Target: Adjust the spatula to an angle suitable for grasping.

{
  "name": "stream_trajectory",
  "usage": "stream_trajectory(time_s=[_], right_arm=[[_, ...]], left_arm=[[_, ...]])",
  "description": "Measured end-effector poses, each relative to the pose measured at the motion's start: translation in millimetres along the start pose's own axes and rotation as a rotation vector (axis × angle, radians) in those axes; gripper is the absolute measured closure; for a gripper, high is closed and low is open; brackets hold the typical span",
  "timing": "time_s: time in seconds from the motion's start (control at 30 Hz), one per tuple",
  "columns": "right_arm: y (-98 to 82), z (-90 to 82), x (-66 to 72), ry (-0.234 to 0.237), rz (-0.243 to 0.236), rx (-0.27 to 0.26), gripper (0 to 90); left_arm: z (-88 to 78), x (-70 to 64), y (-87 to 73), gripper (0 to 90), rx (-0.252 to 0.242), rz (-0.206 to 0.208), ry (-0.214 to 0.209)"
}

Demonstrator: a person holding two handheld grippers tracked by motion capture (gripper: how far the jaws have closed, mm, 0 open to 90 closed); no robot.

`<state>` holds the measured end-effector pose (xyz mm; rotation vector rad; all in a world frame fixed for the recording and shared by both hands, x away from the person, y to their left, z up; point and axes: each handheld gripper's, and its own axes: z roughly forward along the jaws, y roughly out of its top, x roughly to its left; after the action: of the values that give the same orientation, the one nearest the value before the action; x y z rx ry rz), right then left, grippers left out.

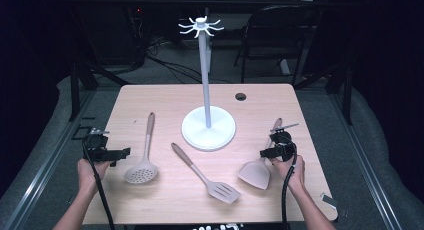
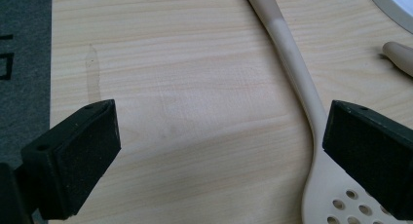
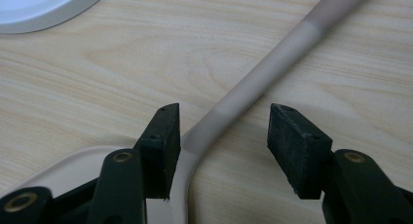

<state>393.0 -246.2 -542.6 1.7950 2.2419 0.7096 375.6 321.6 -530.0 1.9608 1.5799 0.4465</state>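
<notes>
The right gripper (image 3: 221, 136) sits low over the turner (image 1: 256, 171) near the surface's (image 1: 165, 97) right edge. Its jaws stand half open astride the turner's neck, one pad beside it, the other apart; no grip yet. The left gripper (image 2: 214, 151) hovers over bare wood at the left edge, jaws wide, with the skimmer (image 1: 143, 157) just beside its right jaw. A slotted spatula (image 1: 207, 175) lies between the two utensils. The white stand (image 1: 207, 125) carries nothing on its hooks.
</notes>
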Motion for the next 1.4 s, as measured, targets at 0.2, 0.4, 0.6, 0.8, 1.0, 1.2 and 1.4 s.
stream_trajectory(time_s=[0.2, 0.4, 0.6, 0.8, 1.0, 1.2, 1.4], right_arm=[[1.5, 8.1, 5.0, -0.014, 0.000, 0.004, 49.4], [1.0, 12.0, 10.3, -0.030, -0.033, -0.001, 52.8], [2.8, 9.8, 9.0, -0.032, -0.061, 0.030, 54.1], [3.2, 7.4, 9.1, -0.035, -0.094, 0.045, 57.4], [2.5, 2.8, 2.7, -0.041, -0.101, 0.068, 60.9], [1.6, -1.3, -2.9, -0.042, -0.103, 0.095, 64.2], [-0.3, -5.6, -9.5, -0.037, -0.106, 0.121, 66.8]], left_arm=[[1.6, -1.0, -0.8, 0.2, 0.008, 0.001, 0.004], [-2.1, 0.9, -1.4, 0.7, -0.004, -0.003, -0.004], [-3.5, 4.7, -3.6, 0.9, 0.001, -0.006, -0.009], [-5.9, 6.9, -4.1, 1.1, -0.012, -0.016, -0.012], [-6.0, 8.1, -4.4, 1.3, -0.012, -0.016, -0.011], [-6.4, 7.5, -4.1, 1.4, -0.013, -0.012, -0.010], [-6.4, 6.9, -4.4, 1.5, -0.013, -0.011, -0.009]])
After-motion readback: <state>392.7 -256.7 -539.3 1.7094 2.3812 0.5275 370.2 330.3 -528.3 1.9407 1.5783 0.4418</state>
